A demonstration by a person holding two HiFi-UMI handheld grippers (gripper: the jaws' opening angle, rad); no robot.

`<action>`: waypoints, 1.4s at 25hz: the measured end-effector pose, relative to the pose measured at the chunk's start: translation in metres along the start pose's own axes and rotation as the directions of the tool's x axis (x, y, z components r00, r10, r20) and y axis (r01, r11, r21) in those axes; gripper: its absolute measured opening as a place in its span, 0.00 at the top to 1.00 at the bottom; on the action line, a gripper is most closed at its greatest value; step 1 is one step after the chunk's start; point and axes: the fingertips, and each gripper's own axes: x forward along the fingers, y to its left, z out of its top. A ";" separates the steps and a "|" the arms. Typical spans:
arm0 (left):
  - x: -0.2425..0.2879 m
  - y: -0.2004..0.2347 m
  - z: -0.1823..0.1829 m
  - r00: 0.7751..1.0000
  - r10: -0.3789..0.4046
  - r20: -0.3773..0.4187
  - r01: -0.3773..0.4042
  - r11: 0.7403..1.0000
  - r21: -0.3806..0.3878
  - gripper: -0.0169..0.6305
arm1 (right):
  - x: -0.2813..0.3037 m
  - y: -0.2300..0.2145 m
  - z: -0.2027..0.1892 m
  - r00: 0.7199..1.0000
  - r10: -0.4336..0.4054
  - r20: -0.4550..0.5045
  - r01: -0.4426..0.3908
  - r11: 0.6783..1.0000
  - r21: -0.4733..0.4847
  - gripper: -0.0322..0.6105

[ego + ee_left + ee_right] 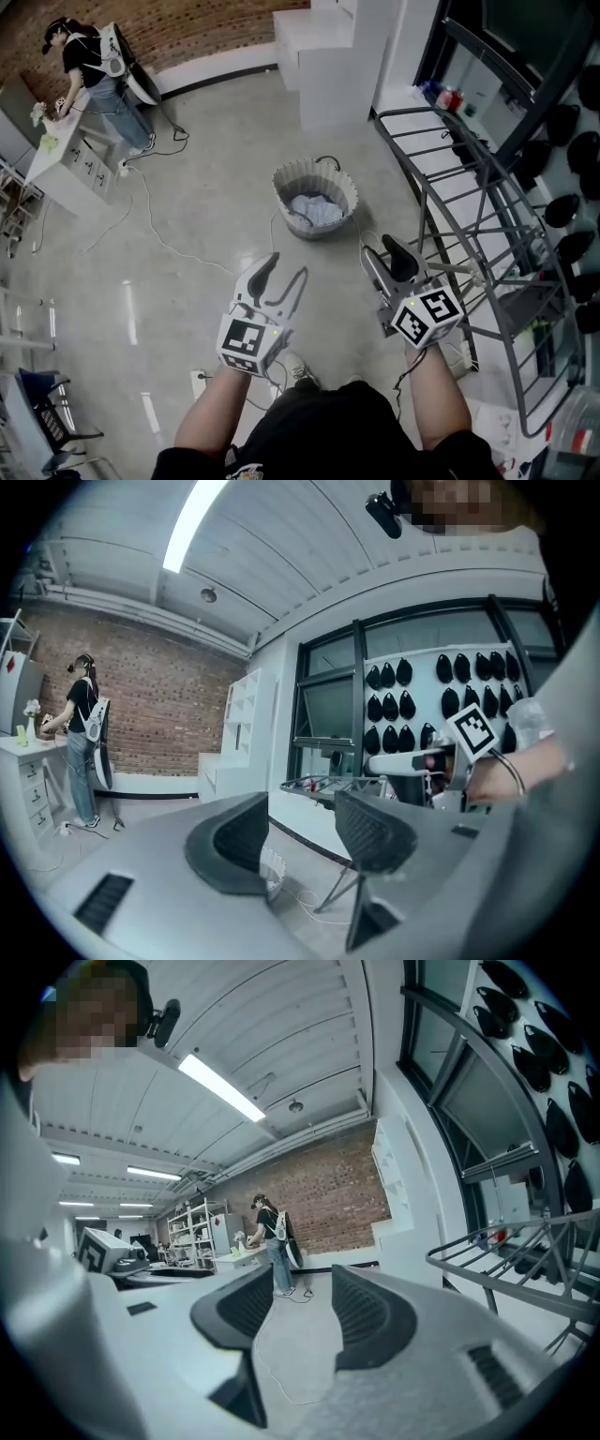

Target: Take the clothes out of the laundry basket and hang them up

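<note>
A grey, ribbed laundry basket point(315, 199) stands on the concrete floor ahead of me, with pale blue-white clothes point(315, 212) inside. To its right is a grey metal drying rack point(487, 234), bare of clothes. Short of the basket, my left gripper point(283, 270) hangs open with nothing between its jaws. My right gripper point(384, 255) is also open and empty, close to the rack's near end. In the left gripper view the left gripper point(300, 832) frames a sliver of the basket point(272, 866). The right gripper view shows the right gripper point(300, 1307) over bare floor, with the rack point(506, 1260) at right.
A person point(94, 66) stands at a white desk point(66, 155) at the far left. A white cable point(159, 239) trails across the floor towards the basket. White stepped shelving point(328, 56) stands behind the basket. Black pads point(572, 122) hang on the wall beyond the rack.
</note>
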 end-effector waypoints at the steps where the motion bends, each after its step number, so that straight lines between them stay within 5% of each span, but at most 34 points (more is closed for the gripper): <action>1: 0.001 0.008 -0.001 1.000 -0.001 0.000 0.001 1.000 -0.001 0.67 | 0.008 0.003 0.002 1.000 0.002 0.000 -0.002 1.000 -0.002 0.63; 13: 0.037 0.067 -0.007 0.999 0.053 -0.012 -0.053 0.999 -0.012 0.67 | 0.089 -0.024 0.001 0.999 0.048 -0.020 -0.048 0.999 0.008 0.62; 27: 0.195 0.111 0.010 0.983 0.179 -0.026 -0.180 0.984 -0.015 0.67 | 0.222 -0.166 0.018 0.979 0.198 -0.045 -0.195 0.979 0.056 0.61; 35: 0.253 0.125 0.021 0.982 0.187 -0.040 -0.187 0.982 0.000 0.67 | 0.267 -0.206 0.017 0.973 0.222 -0.066 -0.215 0.972 0.097 0.60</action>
